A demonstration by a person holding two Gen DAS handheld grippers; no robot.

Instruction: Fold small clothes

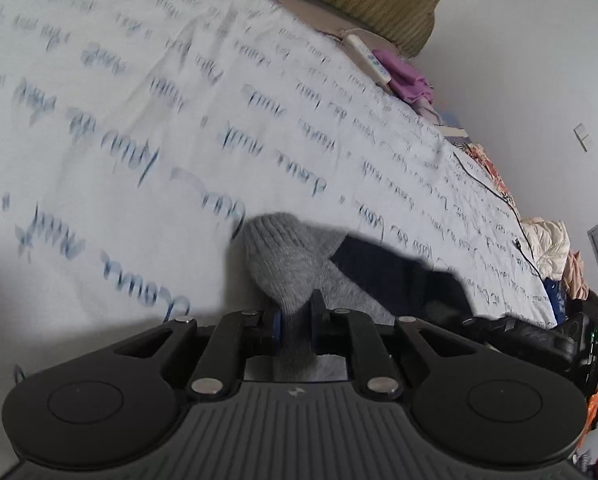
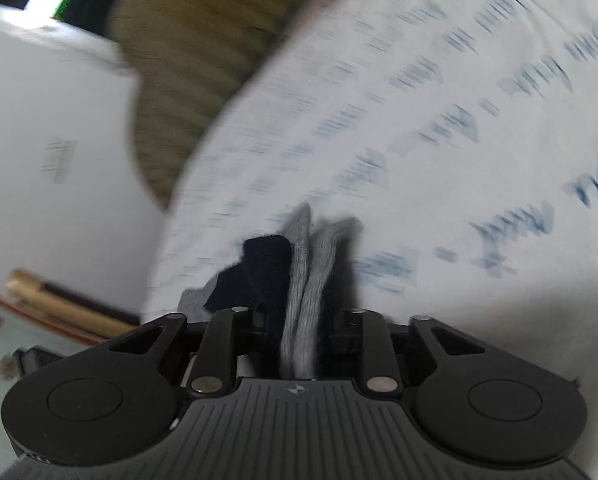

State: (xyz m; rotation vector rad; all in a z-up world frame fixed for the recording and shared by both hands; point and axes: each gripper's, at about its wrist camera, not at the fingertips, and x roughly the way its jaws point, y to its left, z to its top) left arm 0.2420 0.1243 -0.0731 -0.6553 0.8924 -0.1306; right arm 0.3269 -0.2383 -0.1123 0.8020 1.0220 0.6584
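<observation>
Between both grippers, one grey sock (image 1: 287,264).

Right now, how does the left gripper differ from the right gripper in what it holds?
The left gripper pinches only grey sock fabric; the right gripper has grey sock folds plus a dark cloth between its fingers. The left one's fingers stand close on the sock; the right one's stand wider apart. Both are over the white bedsheet with blue writing.
</observation>
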